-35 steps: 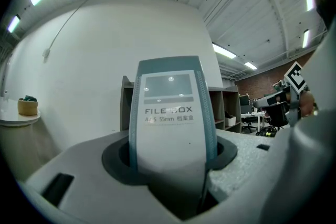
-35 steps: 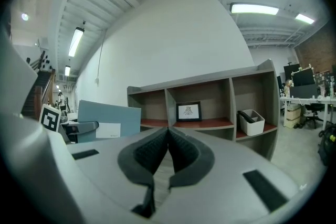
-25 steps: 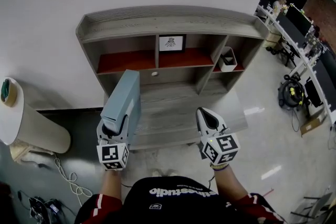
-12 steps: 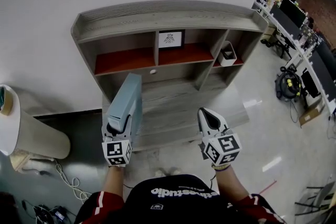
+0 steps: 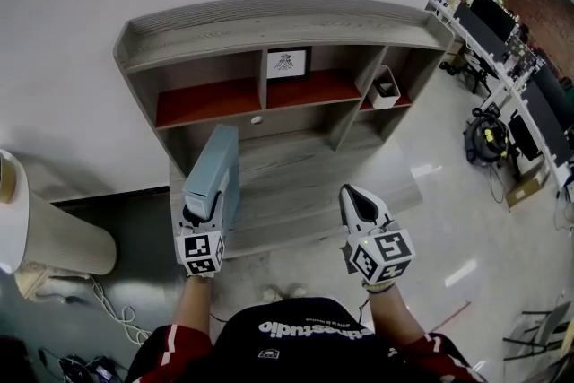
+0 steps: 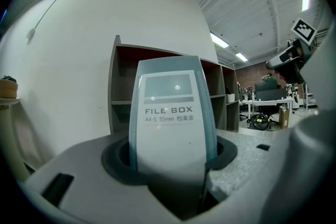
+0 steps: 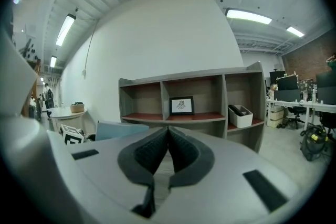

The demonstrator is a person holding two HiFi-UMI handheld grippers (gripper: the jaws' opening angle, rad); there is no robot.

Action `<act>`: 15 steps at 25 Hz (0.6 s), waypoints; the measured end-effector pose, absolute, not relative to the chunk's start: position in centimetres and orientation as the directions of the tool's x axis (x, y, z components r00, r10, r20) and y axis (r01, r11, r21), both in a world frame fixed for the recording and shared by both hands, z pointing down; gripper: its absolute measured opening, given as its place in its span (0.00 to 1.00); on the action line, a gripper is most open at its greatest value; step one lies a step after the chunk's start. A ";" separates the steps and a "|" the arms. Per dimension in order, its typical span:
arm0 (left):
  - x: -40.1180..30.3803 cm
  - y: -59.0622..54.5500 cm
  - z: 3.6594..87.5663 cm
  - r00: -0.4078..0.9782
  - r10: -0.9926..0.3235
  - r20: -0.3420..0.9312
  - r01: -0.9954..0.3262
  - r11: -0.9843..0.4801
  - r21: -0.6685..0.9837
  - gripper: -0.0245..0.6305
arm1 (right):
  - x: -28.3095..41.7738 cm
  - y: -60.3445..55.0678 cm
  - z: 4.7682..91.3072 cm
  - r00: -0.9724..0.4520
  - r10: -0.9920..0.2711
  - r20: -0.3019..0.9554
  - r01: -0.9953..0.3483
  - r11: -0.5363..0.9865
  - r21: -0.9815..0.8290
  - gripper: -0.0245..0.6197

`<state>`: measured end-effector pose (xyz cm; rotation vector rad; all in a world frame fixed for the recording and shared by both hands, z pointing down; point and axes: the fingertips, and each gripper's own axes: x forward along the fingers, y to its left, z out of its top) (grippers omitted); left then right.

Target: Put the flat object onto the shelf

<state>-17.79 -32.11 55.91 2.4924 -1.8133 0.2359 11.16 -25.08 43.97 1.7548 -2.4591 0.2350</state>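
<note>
Left tongs [image 5: 202,209] clamped on slim pale-blue file box [image 5: 215,161], right tongs [image 5: 350,193] together, before grey woodgrain shelf [image 5: 269,18].

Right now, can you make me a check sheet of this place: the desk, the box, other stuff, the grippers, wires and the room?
Surface: grey wood desk under the shelf.
Job's things: pale blue box, upright, not yet on the shelf.
Clutter: picture in the middle compartment; white bin in the right one.
Grippers: left gripper shut on the box; right gripper shut, empty.
Cables: white cable on the floor, left.
Surroundings: white wall; round table left; monitors right.
</note>
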 end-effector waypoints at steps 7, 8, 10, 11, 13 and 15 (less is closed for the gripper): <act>-18.1 -31.9 57.0 0.298 -0.944 0.145 -0.949 -0.310 -0.066 0.44 | 11.1 -25.1 44.1 -0.319 -0.930 0.182 -0.948 0.312 -0.069 0.03; -18.1 -32.1 57.1 0.296 -0.944 0.149 -0.949 -0.308 -0.065 0.44 | 11.0 -25.2 44.2 -0.322 -0.929 0.185 -0.947 0.314 -0.069 0.03; -18.1 -32.6 57.2 0.285 -0.944 0.168 -0.953 -0.298 -0.058 0.44 | 10.4 -25.3 44.4 -0.331 -0.924 0.189 -0.944 0.325 -0.065 0.03; -18.0 -32.9 57.2 0.281 -0.943 0.180 -0.954 -0.294 -0.054 0.44 | 10.2 -25.3 44.4 -0.335 -0.923 0.189 -0.942 0.330 -0.062 0.03; -17.9 -33.4 57.6 0.278 -0.938 0.208 -0.954 -0.294 -0.054 0.44 | 9.8 -25.3 44.4 -0.341 -0.921 0.190 -0.940 0.336 -0.060 0.03; -17.7 -33.7 57.9 0.276 -0.934 0.227 -0.953 -0.296 -0.060 0.44 | 9.5 -25.2 44.4 -0.346 -0.918 0.193 -0.938 0.341 -0.064 0.03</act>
